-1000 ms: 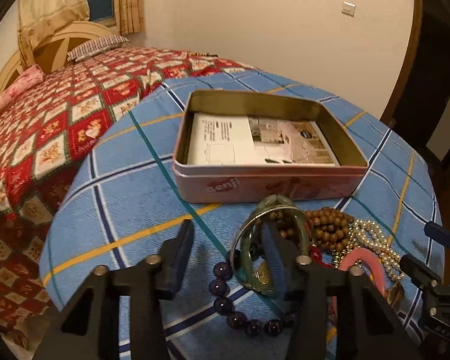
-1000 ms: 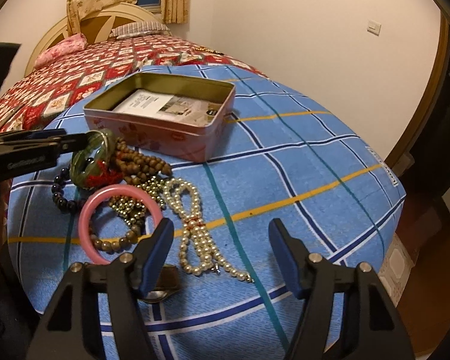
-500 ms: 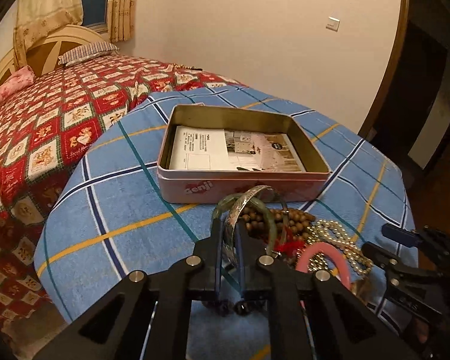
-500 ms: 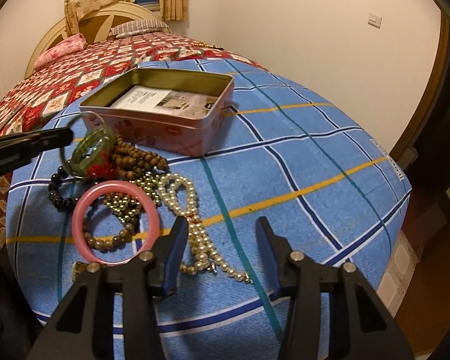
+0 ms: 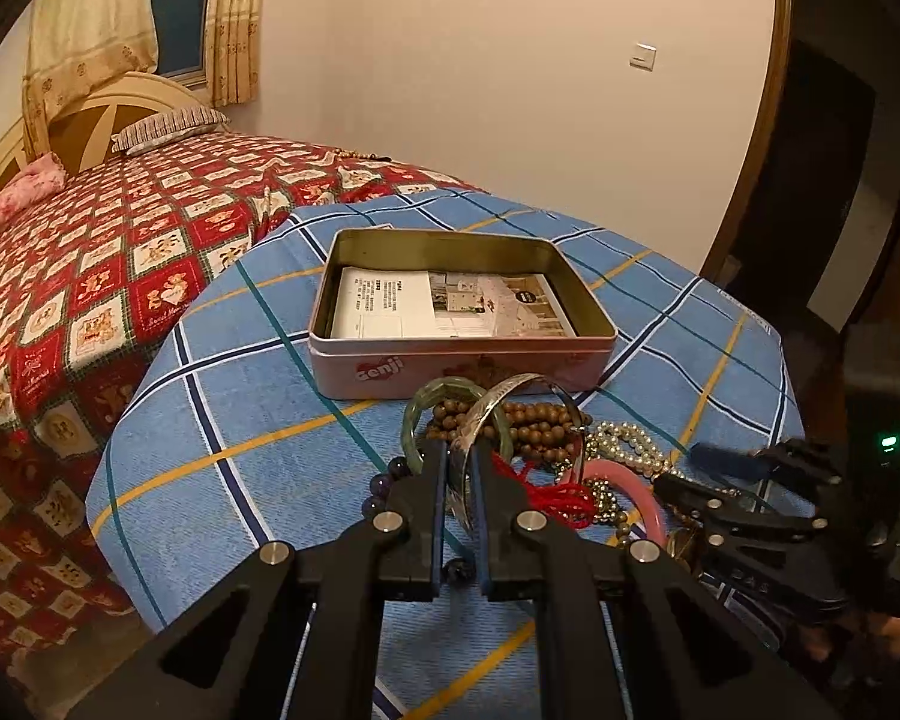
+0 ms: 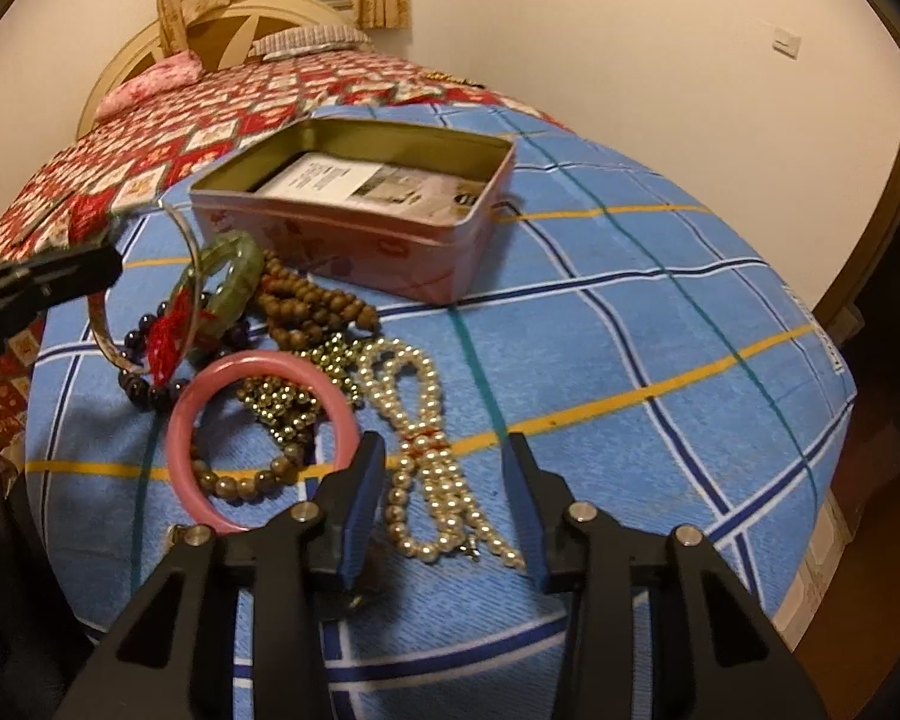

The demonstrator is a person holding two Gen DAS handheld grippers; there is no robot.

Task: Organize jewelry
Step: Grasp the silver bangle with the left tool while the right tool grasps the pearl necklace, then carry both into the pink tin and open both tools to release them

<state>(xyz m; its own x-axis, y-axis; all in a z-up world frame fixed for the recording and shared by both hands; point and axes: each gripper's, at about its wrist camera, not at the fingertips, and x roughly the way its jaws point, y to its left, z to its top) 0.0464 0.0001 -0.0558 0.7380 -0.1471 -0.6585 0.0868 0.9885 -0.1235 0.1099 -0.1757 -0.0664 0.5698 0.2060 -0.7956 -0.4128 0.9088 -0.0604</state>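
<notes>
My left gripper [image 5: 461, 456] is shut on a thin silver bangle [image 5: 513, 389] and holds it upright just above the jewelry pile; the bangle also shows in the right wrist view [image 6: 187, 240]. A green jade bangle [image 6: 234, 267], brown wooden beads [image 6: 312, 306], dark purple beads [image 6: 144, 384], a pink bangle [image 6: 258, 438], gold beads [image 6: 282, 405] and a pearl necklace [image 6: 426, 450] lie on the blue plaid cloth. My right gripper [image 6: 444, 480] is open, its fingers either side of the pearl necklace. An open pink tin [image 5: 462, 354] with printed cards inside stands behind the pile.
The round table [image 6: 660, 360] drops off on all sides. A bed with a red patterned quilt [image 5: 120, 276] lies left of it. A dark wooden door frame [image 5: 768, 120] stands at the right.
My left gripper closed on the silver bangle and lifted it off the pile. My right gripper narrowed and moved forward over the pearl necklace.
</notes>
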